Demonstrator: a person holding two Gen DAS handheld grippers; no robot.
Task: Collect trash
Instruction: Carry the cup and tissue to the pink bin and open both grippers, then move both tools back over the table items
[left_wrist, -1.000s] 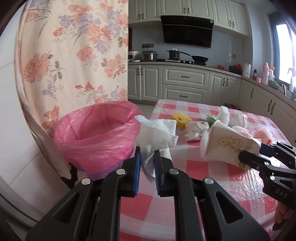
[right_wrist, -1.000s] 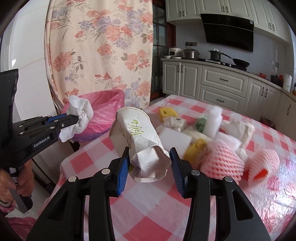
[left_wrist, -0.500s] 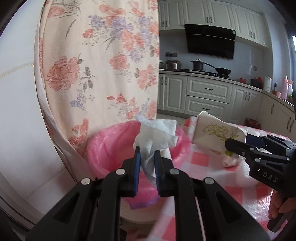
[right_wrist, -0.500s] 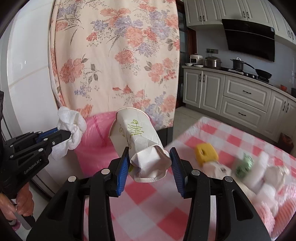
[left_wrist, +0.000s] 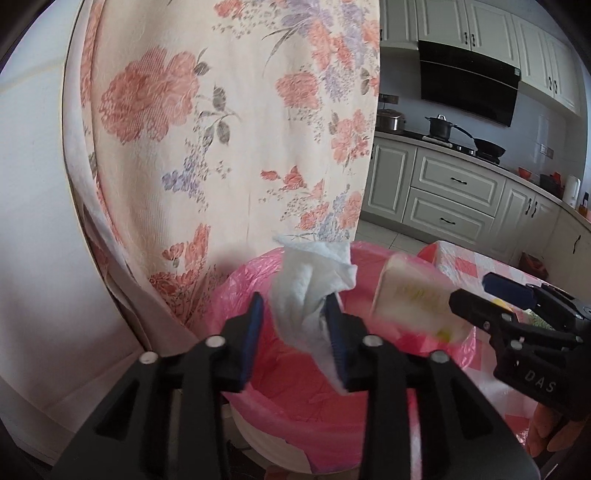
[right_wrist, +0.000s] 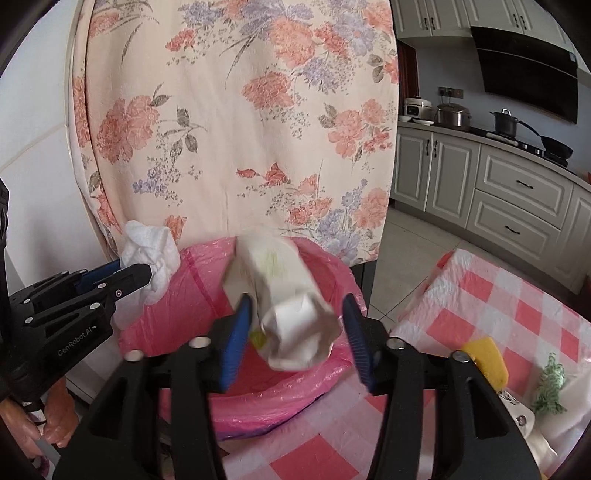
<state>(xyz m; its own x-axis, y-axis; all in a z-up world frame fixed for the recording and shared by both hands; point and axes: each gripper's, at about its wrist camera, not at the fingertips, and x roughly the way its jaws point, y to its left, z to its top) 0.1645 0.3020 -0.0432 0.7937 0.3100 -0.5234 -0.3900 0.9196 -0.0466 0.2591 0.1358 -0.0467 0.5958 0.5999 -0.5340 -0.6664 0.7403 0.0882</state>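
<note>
A bin lined with a pink bag (left_wrist: 295, 402) stands beside the table; it also shows in the right wrist view (right_wrist: 207, 291). My left gripper (left_wrist: 295, 325) is open above the bin, and a crumpled white tissue (left_wrist: 314, 288) hangs between its spread fingers, touching the right one. My right gripper (right_wrist: 295, 325) is open over the bin, and a crushed white paper cup (right_wrist: 291, 314), blurred, sits loose between its fingers. The cup also shows in the left wrist view (left_wrist: 413, 299), and the tissue in the right wrist view (right_wrist: 151, 254).
A floral curtain (left_wrist: 221, 147) hangs right behind the bin. The table with a red-checked cloth (right_wrist: 517, 325) lies to the right, holding a yellow sponge (right_wrist: 487, 362) and a green scrap (right_wrist: 550, 387). Kitchen cabinets (right_wrist: 517, 199) stand at the back.
Both grippers moved from the table to above the pink bin. Both jaws have opened: the tissue and the paper cup are loose between the fingers.
</note>
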